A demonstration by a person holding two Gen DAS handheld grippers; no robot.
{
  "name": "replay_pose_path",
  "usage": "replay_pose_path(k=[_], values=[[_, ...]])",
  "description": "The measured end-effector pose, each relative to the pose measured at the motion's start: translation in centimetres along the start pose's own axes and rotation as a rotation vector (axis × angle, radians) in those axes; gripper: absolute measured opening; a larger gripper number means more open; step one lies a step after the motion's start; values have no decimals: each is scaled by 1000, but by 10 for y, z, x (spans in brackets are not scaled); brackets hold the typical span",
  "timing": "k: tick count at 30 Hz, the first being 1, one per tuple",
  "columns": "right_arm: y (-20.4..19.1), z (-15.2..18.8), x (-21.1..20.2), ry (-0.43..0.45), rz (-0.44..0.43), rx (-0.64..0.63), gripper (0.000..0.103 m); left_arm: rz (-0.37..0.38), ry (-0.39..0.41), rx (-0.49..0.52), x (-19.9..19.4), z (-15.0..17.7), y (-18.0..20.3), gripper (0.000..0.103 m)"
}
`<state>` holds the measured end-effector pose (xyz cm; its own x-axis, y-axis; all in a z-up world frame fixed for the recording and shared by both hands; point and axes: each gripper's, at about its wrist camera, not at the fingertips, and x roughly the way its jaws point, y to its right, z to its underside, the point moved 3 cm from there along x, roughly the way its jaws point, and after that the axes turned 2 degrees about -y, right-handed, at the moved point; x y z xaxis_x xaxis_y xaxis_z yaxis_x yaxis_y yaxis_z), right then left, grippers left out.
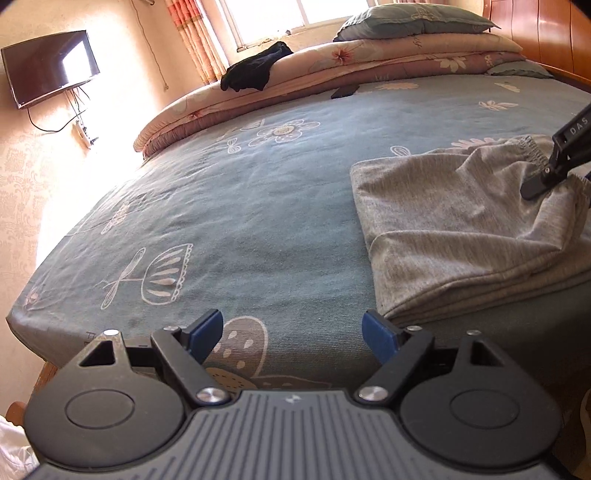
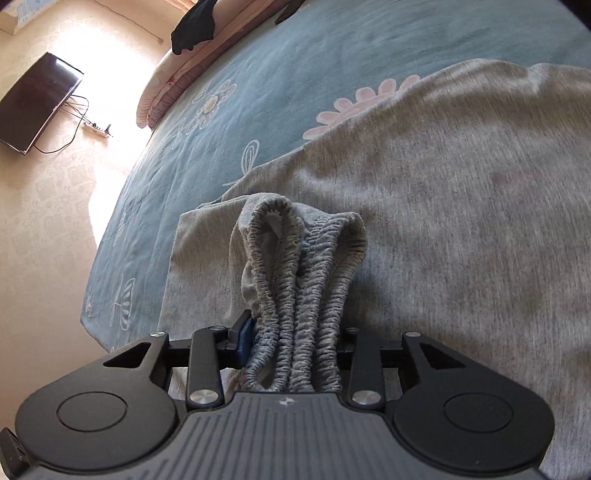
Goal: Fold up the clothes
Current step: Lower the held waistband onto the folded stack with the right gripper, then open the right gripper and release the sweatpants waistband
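Right gripper point(image 2: 291, 343) has the bunched elastic waistband point(image 2: 295, 295) of the grey trousers point(image 1: 454, 221) between its jaws, while the left gripper point(image 1: 293, 332) stands wide open and holds nothing.

Whether the right pads still press on the waistband cannot be told: only the blue left pad point(image 2: 245, 334) shows, and it lies against the gathered cloth. The grey trousers lie folded in layers on the blue flowered bedsheet point(image 1: 240, 206), at the near side of the bed. The left gripper hangs beside the trousers' folded hem, over bare sheet. Beyond the trousers, a folded floral quilt point(image 1: 295, 81) lies across the far side with a black garment point(image 1: 255, 70) draped on it and a pillow point(image 1: 417, 18) on top. A small dark flat object point(image 1: 345, 90) rests on the sheet near the quilt. A television point(image 1: 50, 66) hangs on the wall past the bed.
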<state>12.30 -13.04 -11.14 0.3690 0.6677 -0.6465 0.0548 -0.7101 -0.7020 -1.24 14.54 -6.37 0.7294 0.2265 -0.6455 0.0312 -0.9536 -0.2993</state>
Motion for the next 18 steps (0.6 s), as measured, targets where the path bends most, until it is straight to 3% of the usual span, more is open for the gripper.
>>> replay_pose_path(k=[2, 6, 10, 15, 18], values=[[3, 1, -2, 11, -22, 13, 40, 10, 0, 2, 0, 0, 3, 83], [-6, 2, -6, 47, 16, -61, 33, 55, 33, 26, -4, -6, 8, 83], [-14, 3, -8, 50, 88, -120, 41, 105, 73, 70, -3, -17, 18, 83], [-10, 5, -34, 94, 119, -132, 54, 265, 105, 206, -2, -20, 39, 83], [-13, 3, -59, 139, 137, -194, 54, 320, 102, 269, 1, -13, 41, 70]])
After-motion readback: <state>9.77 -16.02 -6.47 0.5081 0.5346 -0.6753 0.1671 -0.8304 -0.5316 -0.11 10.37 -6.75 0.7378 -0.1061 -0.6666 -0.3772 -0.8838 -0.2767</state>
